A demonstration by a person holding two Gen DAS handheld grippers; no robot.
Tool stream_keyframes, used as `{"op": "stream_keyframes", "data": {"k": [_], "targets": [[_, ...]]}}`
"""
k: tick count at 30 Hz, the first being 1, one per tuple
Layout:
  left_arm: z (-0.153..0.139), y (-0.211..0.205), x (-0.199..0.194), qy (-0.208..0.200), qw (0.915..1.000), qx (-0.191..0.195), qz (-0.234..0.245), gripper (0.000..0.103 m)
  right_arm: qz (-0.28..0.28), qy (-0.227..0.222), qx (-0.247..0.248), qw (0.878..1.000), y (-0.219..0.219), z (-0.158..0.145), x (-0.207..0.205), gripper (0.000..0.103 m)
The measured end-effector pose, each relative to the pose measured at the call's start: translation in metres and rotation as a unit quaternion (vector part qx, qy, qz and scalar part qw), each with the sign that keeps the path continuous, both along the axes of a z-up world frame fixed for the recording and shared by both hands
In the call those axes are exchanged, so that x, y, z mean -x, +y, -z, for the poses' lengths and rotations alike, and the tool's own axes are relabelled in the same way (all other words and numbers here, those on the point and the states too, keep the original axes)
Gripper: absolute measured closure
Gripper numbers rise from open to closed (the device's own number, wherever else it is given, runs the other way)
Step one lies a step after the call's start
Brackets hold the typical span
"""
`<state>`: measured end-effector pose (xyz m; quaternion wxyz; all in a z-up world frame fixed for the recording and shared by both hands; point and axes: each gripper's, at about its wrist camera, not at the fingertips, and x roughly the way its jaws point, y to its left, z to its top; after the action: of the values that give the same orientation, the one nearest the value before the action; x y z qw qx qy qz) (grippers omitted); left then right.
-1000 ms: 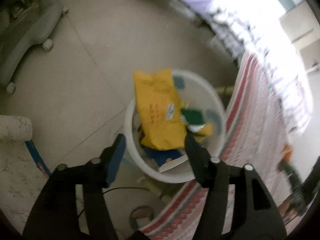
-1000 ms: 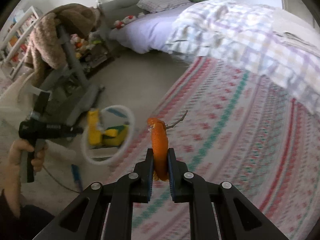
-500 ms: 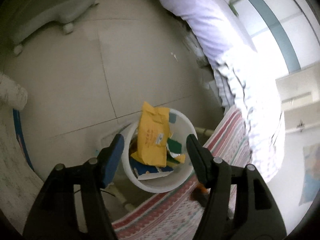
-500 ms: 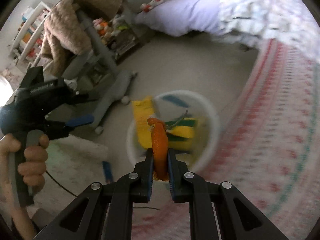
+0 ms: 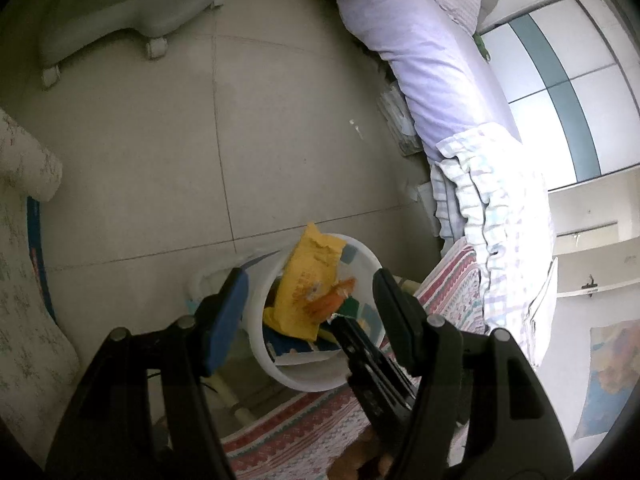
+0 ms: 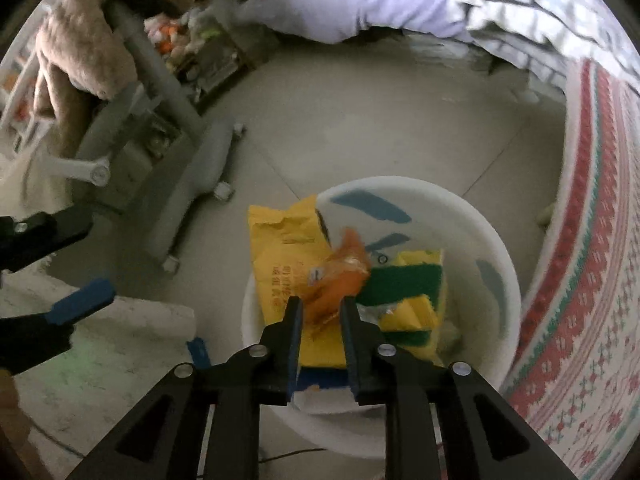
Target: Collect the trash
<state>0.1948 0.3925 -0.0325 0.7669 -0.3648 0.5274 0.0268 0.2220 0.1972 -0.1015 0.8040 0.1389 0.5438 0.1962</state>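
1. The orange wrapper [image 6: 340, 276], a thin crinkled film, is judged to be very light, soft and somewhat slippery; it is best being pinched across a flat fold, not at a loose corner.
2. The right gripper [image 6: 322, 316] is being held over the near part of the white bin [image 6: 500, 264]; its jaws have just been opening, and the wrapper is being released between them, apparently no longer pressed.
3. The wrapper is lying on the yellow packet [image 6: 280, 264] inside the bin, beside green-and-yellow sponges [image 6: 404, 284].
4. The bin is being shown nearly full: the yellow packet is standing above its far-left rim.
5. The left gripper [image 5: 310, 308] is being held with jaws parted and empty, framing the bin, which stands on the floor [image 5: 160, 140] beside the bed [image 5: 460, 276].
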Motion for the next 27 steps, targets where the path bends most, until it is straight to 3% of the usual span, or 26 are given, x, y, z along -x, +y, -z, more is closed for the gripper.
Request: {"op": "stream_keyframes", "data": {"k": [9, 12, 14, 16, 18, 22, 25, 27], "targets": [[-0.017, -0.031, 0.011, -0.010, 0.9979, -0.032, 0.056, 0.037, -0.003, -0.017, -0.025, 1.000, -0.061, -0.034, 0.050, 0.080], [-0.032, -0.046, 0.031, -0.037, 0.9949, -0.044, 0.083, 0.033, -0.012, -0.034, -0.019, 0.999, -0.091, -0.055, 0.086, 0.069], [-0.044, -0.057, 0.053, -0.059, 0.9918, -0.065, 0.093, 0.030, -0.017, -0.045, -0.019, 0.999, -0.107, -0.068, 0.107, 0.059], [-0.057, -0.068, 0.083, -0.084, 0.9873, -0.101, 0.089, 0.030, -0.021, -0.061, -0.026, 0.998, -0.128, -0.085, 0.136, 0.055], [-0.070, -0.079, 0.119, -0.114, 0.9809, -0.138, 0.077, 0.027, -0.025, -0.077, -0.032, 0.996, -0.146, -0.102, 0.166, 0.052], [-0.085, -0.108, 0.178, -0.158, 0.9645, -0.199, 0.072, 0.021, -0.037, -0.114, -0.041, 0.992, -0.168, -0.125, 0.217, 0.035], [-0.090, -0.144, 0.208, -0.189, 0.9414, -0.261, 0.099, 0.019, -0.057, -0.141, -0.037, 0.988, -0.180, -0.134, 0.257, 0.032], [-0.088, -0.169, 0.219, -0.199, 0.9213, -0.311, 0.122, 0.017, -0.057, -0.166, -0.025, 0.984, -0.191, -0.135, 0.279, 0.028]]}}
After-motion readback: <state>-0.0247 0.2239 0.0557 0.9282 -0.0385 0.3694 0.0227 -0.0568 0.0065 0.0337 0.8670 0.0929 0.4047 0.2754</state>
